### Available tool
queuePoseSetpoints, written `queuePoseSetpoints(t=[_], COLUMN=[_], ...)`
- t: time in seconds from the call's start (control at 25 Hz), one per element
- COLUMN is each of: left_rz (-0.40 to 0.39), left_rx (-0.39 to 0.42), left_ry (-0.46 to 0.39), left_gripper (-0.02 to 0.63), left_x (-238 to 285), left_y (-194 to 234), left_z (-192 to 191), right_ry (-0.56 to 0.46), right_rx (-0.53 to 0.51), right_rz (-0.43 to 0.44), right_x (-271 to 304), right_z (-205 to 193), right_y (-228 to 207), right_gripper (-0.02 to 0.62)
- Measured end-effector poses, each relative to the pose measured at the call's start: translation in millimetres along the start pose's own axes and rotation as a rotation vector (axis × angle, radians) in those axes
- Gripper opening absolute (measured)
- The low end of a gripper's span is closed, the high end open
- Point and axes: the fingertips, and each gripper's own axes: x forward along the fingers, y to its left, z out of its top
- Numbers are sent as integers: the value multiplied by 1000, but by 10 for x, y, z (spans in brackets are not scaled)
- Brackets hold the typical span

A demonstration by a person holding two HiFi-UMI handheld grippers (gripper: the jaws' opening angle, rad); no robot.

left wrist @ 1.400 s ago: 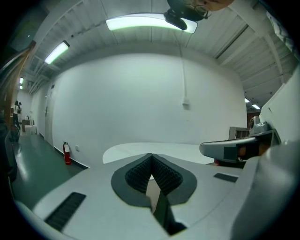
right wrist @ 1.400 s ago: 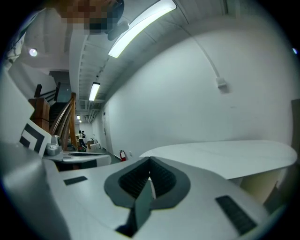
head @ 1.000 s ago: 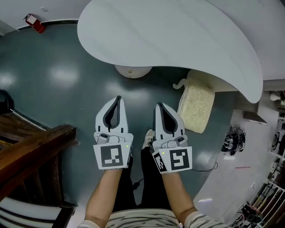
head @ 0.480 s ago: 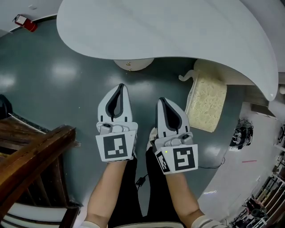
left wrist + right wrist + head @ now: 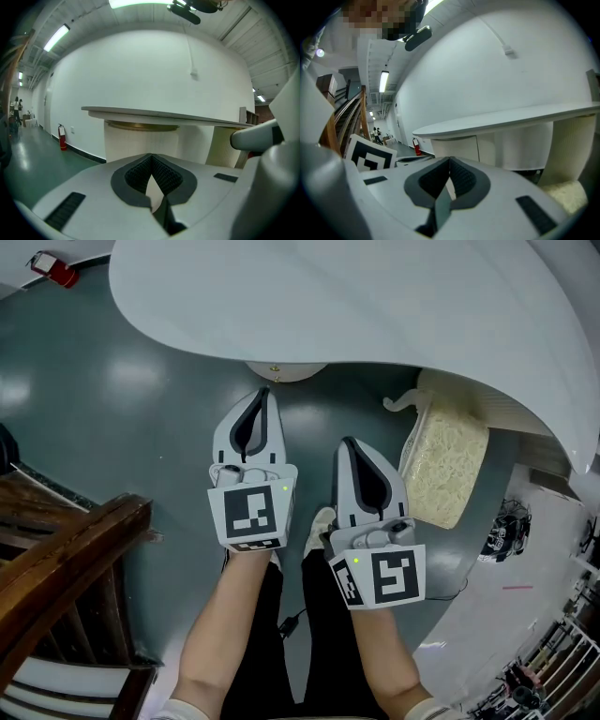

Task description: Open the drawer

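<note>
No drawer shows plainly in any view. Under the white curved tabletop [image 5: 375,306] the right gripper view shows a white panel [image 5: 457,147] with a vertical seam. My left gripper [image 5: 262,392] is shut and empty, its tips close to the table's round pedestal [image 5: 281,371]. My right gripper [image 5: 350,442] hangs beside it, a little further back, also shut on nothing. In the left gripper view the jaws [image 5: 151,158] meet at the tips and point at the pedestal [image 5: 140,140] under the tabletop edge [image 5: 164,115]. The right jaws [image 5: 450,161] are likewise closed.
A cream, rough-textured block [image 5: 445,465] stands under the table at the right. A dark wooden stair rail [image 5: 66,559] runs along the lower left. A red fire extinguisher [image 5: 52,268] sits by the far wall. The floor [image 5: 122,399] is dark teal. Clutter lies at the right edge.
Both grippers have sunk and moved forward toward the table's underside, the left one further than the right. Both stayed shut throughout.
</note>
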Motion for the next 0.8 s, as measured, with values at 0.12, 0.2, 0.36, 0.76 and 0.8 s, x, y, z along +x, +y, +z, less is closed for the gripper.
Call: queuePoseSetpoints(t=[0.12, 0.2, 0.36, 0.76, 0.8], left_rz=[-1, -4, -13, -12, -11], left_rx=[3, 4, 5, -10, -6], left_ry=[7, 13, 31, 57, 59], left_gripper=[-3, -3, -3, 34, 46], left_x=[58, 91, 180, 298, 313], left_y=[15, 21, 28, 94, 103], left_z=[-55, -94, -182, -314, -329], right_ry=[4, 6, 14, 28, 27], right_rx=[1, 4, 1, 2, 4], right_rz=[5, 6, 11, 18, 17], right_x=[59, 83, 104, 115, 110], right_z=[-39, -58, -95, -133, -136], right_y=[13, 27, 50, 102, 102], right_gripper=[14, 14, 14, 14, 14])
